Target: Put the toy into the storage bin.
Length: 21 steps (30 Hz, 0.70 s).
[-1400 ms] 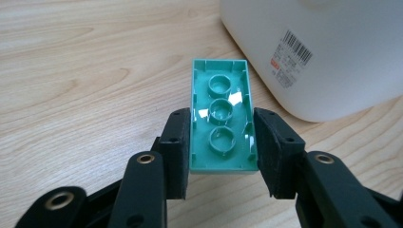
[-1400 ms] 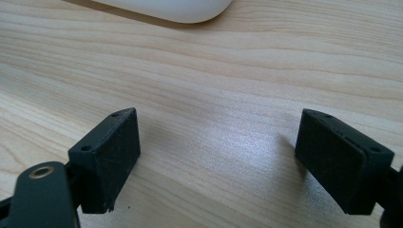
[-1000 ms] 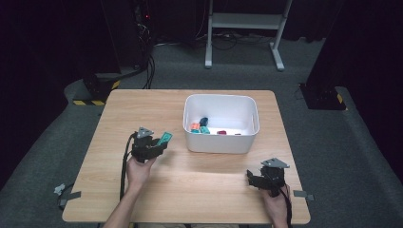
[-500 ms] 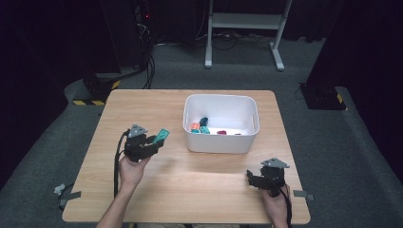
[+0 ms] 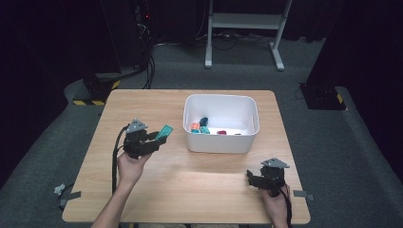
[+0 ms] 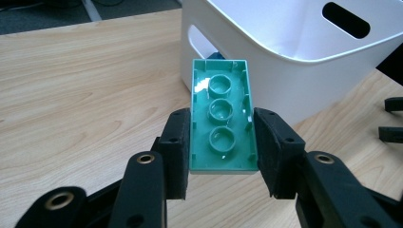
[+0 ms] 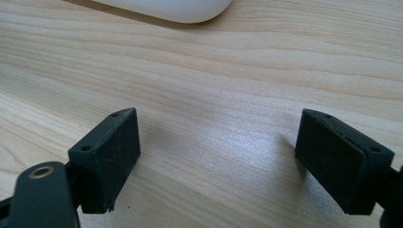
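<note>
i see the left gripper (image 6: 222, 142) pinching a teal plastic brick (image 6: 222, 121), hollow underside up, white plastic bin (image 6: 304, 42) just ahead; high view shows the right gripper (image 5: 253, 179) spread, empty.

Table middle: the bare wooden table (image 5: 199, 190) in the lower centre of the high view gives a wide free passage.
Obstacle: the white bin (image 5: 221, 142) stands at the upper centre, its walls blocking the way.
Bin top: open from above.
Left strip: free wood at the left edge.
</note>
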### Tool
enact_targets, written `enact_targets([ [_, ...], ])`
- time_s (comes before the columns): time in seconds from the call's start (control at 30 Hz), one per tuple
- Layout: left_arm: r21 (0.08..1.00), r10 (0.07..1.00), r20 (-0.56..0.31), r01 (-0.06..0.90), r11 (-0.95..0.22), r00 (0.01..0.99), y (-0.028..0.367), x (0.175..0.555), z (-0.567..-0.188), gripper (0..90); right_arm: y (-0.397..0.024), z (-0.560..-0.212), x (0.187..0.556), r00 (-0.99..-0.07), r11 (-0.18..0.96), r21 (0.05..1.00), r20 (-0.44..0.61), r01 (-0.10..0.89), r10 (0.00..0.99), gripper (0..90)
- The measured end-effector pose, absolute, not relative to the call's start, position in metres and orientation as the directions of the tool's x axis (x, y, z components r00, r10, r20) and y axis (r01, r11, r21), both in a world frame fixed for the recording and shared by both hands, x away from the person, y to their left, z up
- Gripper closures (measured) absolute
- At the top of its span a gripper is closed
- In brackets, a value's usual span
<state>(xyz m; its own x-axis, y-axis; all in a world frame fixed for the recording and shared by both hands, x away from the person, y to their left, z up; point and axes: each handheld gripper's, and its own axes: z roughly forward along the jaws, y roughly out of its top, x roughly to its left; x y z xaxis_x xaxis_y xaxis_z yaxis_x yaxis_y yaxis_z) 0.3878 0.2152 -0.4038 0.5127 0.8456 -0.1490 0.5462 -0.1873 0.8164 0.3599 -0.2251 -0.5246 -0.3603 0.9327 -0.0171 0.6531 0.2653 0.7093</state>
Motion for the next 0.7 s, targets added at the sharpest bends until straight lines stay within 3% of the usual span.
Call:
enact_targets([
  [0.23, 0.835, 0.823, -0.184, 0.527, -0.157, 0.537, 0.213, 0.388, -0.389, 58.6, -0.225, -0.525, 0.360, -0.360, 0.265, 0.709, -0.017, 0.653, 0.933, 15.0],
  [0.7, 0.854, 0.794, -0.160, 0.486, -0.186, 0.586, 0.194, 0.395, -0.363, 58.5, -0.225, -0.525, 0.360, -0.360, 0.265, 0.709, -0.017, 0.653, 0.933, 15.0],
])
